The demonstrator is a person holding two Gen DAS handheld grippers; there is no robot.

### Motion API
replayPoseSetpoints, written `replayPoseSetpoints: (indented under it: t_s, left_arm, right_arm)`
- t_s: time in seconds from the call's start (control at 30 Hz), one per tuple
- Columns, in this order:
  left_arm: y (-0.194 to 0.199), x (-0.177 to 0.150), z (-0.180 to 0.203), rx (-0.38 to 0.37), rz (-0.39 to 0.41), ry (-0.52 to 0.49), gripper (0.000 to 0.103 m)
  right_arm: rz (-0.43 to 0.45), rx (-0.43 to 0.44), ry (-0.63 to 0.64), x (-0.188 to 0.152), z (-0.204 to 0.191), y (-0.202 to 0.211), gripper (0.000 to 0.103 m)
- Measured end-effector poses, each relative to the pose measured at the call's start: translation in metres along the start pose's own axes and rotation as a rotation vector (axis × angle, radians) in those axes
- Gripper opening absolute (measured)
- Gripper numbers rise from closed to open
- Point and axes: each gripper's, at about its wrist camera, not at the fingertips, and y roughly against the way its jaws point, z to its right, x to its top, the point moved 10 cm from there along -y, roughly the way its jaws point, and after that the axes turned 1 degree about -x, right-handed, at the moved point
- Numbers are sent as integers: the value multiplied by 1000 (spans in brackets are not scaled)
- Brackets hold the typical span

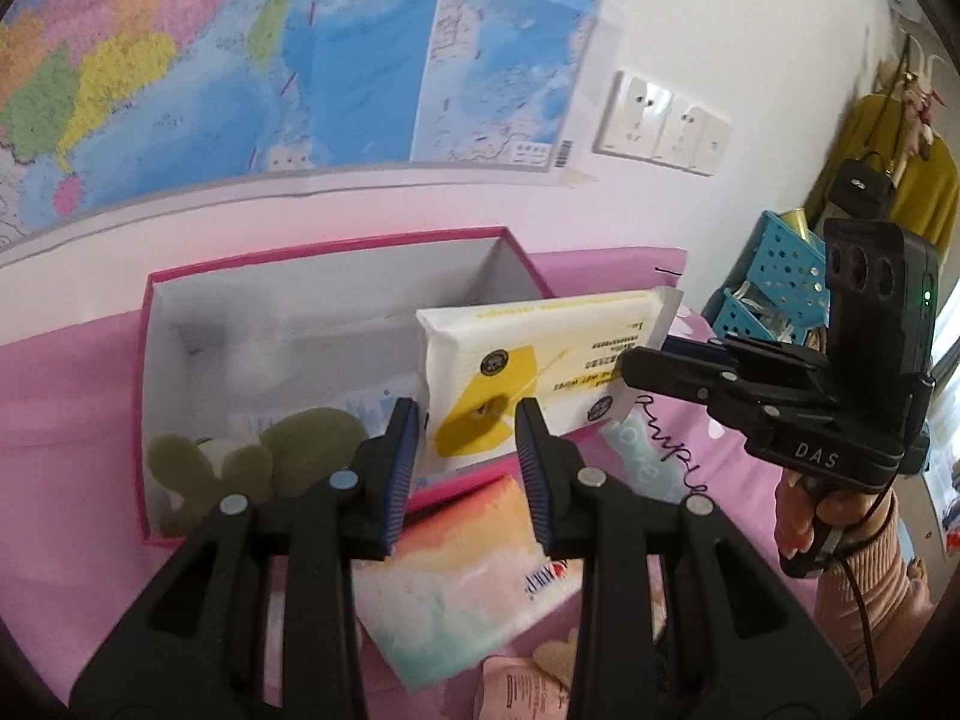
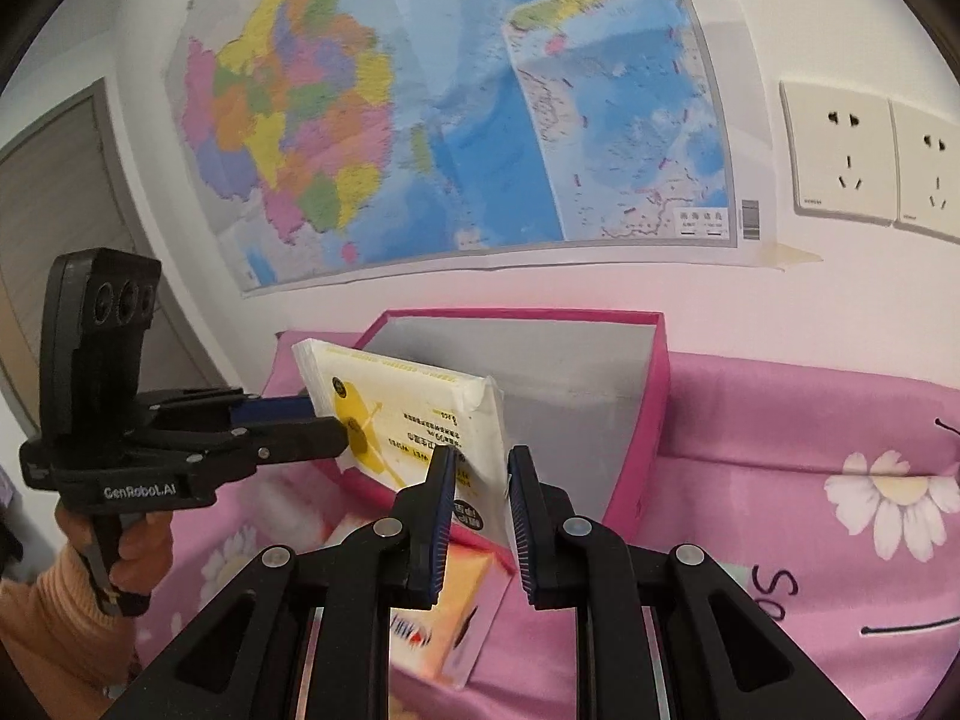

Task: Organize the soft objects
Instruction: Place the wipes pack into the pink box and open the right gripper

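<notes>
A pink box (image 1: 336, 243) with a grey inside stands open on the pink bedsheet; it also shows in the right wrist view (image 2: 651, 396). A green plush toy (image 1: 258, 450) lies in its near left corner. A white and yellow pack of wet wipes (image 1: 528, 360) hangs over the box's right side, also seen in the right wrist view (image 2: 408, 414). My right gripper (image 2: 480, 516) is shut on the pack's end, as the left wrist view shows (image 1: 630, 372). My left gripper (image 1: 468, 468) is open, its fingertips at the pack's other side. A pastel tissue pack (image 1: 468, 576) lies below.
A map (image 2: 456, 108) and wall sockets (image 2: 840, 156) are on the wall behind the box. A blue perforated basket (image 1: 774, 282) stands at the right. A small pink packet (image 1: 528, 690) lies near the bottom edge. A flowered pink sheet (image 2: 810, 510) spreads to the right.
</notes>
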Motion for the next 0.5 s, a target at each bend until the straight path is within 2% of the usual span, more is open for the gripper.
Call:
replayPoseSetpoints:
  t_s: [0.13, 0.33, 0.43, 0.47, 0.5]
  left_arm:
    - [-19, -2, -7, 31, -60, 22, 35]
    - [-37, -5, -7, 56, -102, 20, 36]
    - [-42, -4, -9, 80, -110, 19, 36]
    - [-42, -3, -9, 87, -103, 18, 36]
    - [-41, -3, -9, 90, -97, 17, 36]
  right_arm:
    - [-25, -3, -32, 3, 9, -15, 18]
    - [-81, -38, -91, -3, 28, -35, 19]
    - [-92, -77, -97, -5, 33, -39, 24]
    - [-87, -83, -104, -5, 35, -40, 30]
    - [-80, -80, -107, -6, 35, -39, 32]
